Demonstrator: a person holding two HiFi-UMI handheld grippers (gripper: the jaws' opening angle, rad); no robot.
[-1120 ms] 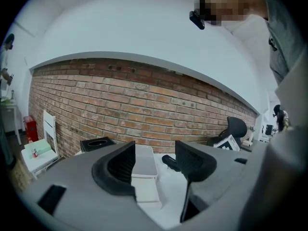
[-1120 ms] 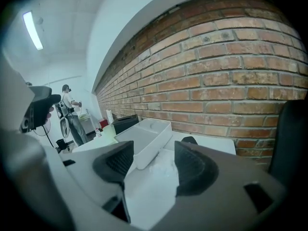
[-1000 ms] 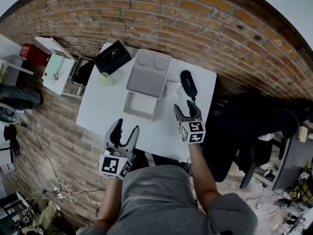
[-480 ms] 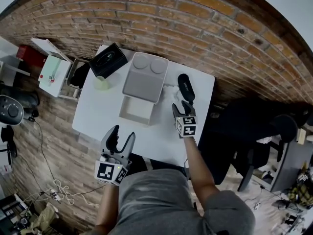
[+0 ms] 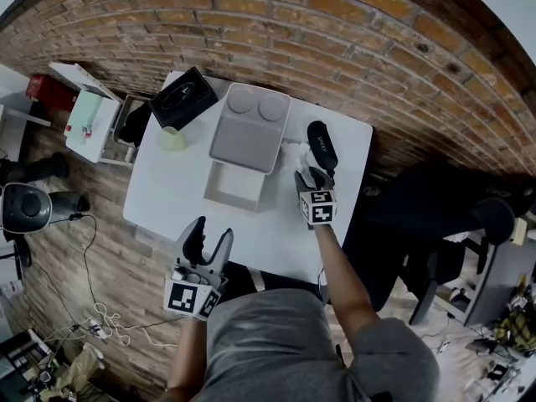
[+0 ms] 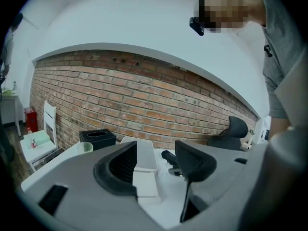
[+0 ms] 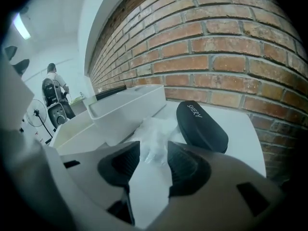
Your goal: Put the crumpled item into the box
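- The right gripper (image 5: 311, 174) is down at the far right part of the white worktop (image 5: 176, 193), nose tilted down at the crumpled item (image 5: 292, 152).
- And the jaws have just been closing! In the right gripper view they stand about half apart, with the near edge of the white, crinkly crumpled item (image 7: 154, 139) reaching in between the tips of the right gripper (image 7: 154, 154).
- The pads do not look pressed onto it; there is a gap on either side, so call that gripper released, nothing grasped.
- So the crumpled item lies on the worktop, between the box (image 5: 214, 193) and a black glasses case (image 5: 322, 143), close to both and outside the box.
- The box is open, its lid (image 5: 249, 128) tipped back toward the brick wall (image 7: 216, 47); from the right gripper view the lid's side (image 7: 127, 106) rises just left of the crumpled item, and the glasses case (image 7: 199, 126) lies to its right.
- The left gripper (image 5: 209, 233) hangs at the near edge of the worktop, well apart from the action.
- Its own view shows the left gripper (image 6: 156, 158) with jaws wide and nothing between them, only the box (image 6: 144, 163) seen beyond the gap.
- Far left corner: a black tissue box (image 5: 182, 97) with a pale green cup (image 5: 173, 138) just beside it.
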